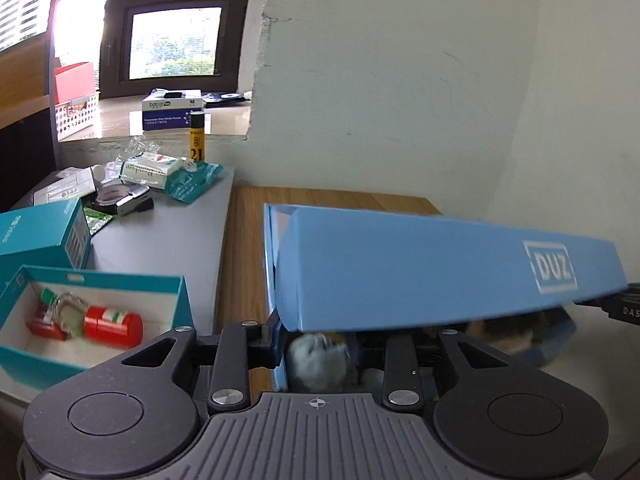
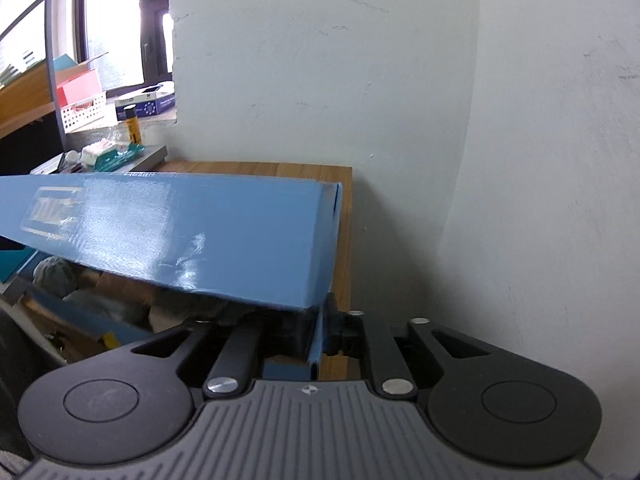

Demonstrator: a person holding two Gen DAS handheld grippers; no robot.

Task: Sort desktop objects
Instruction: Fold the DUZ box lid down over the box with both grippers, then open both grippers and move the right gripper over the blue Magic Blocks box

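Note:
A long blue cardboard box stands on the wooden desk (image 1: 244,264), its lid (image 1: 420,268) marked "DUZ" hanging partly down over it. Under the lid show a grey fuzzy thing (image 1: 318,356) and brown items. My left gripper (image 1: 316,340) is open at the box's near left corner, its left finger outside the wall and the right finger hidden under the lid. In the right wrist view the lid (image 2: 192,232) slopes across the frame. My right gripper (image 2: 318,334) is shut on the blue edge at the box's near right corner.
An open teal box (image 1: 180,300) holding red cylinders (image 1: 114,326) sits left of the blue box, a closed teal box (image 1: 40,236) behind it. A grey mat (image 1: 168,232) carries a tissue pack (image 1: 148,170), a teal packet (image 1: 192,180) and a yellow tube (image 1: 196,136). A white wall stands close behind.

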